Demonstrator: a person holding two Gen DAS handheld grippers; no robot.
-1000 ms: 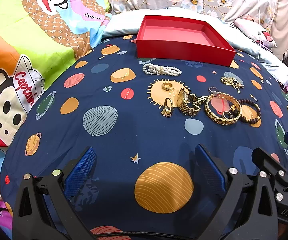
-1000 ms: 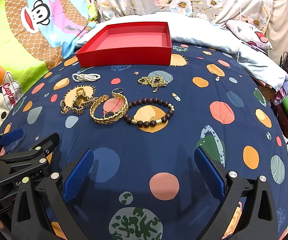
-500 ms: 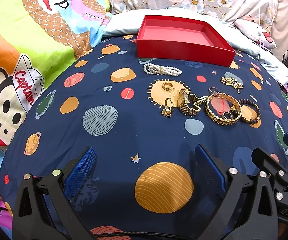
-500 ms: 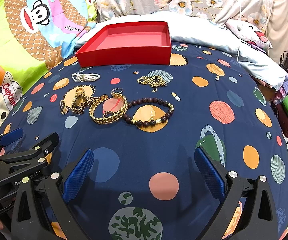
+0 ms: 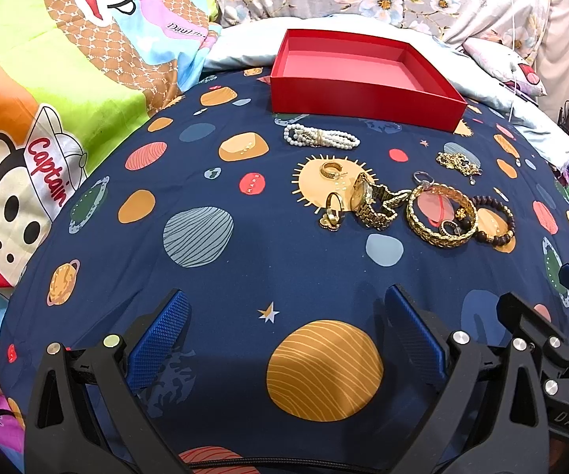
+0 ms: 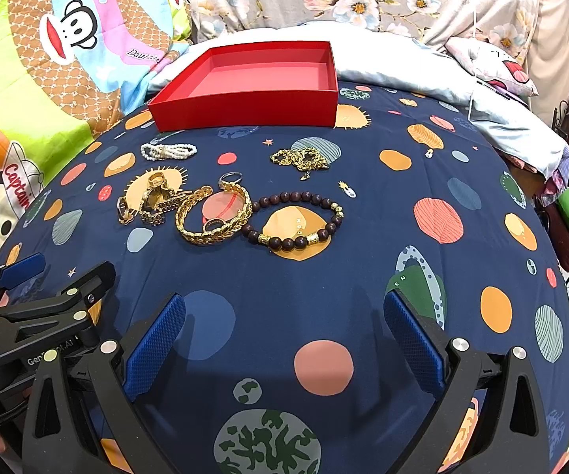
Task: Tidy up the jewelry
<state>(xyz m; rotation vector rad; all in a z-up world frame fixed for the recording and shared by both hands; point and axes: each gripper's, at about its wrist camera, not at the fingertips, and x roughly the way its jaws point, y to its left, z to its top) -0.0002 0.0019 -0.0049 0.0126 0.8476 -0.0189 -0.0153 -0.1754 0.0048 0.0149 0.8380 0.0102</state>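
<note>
Jewelry is lying loose on the planet-print bedspread (image 6: 284, 296): gold bangle (image 6: 215, 217), beaded bracelet (image 6: 296, 219), watch (image 5: 371, 201), pearl bracelet (image 5: 320, 137). Behind sits the red box (image 6: 252, 108). Left tool (image 5: 284, 339) and right tool (image 6: 284, 339) are hovering wide apart, holding nothing.

The left gripper (image 5: 284, 339) hovered low with its blue-padded fingers (image 5: 158, 339) spread wide, holding nothing. The right gripper (image 6: 284, 339) hung just beside it, likewise spread and unloaded.

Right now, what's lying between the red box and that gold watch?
A white pearl bracelet lies between the red box and the gold watch, with a gold ring just nearer the watch; the left view shows it best.
</note>
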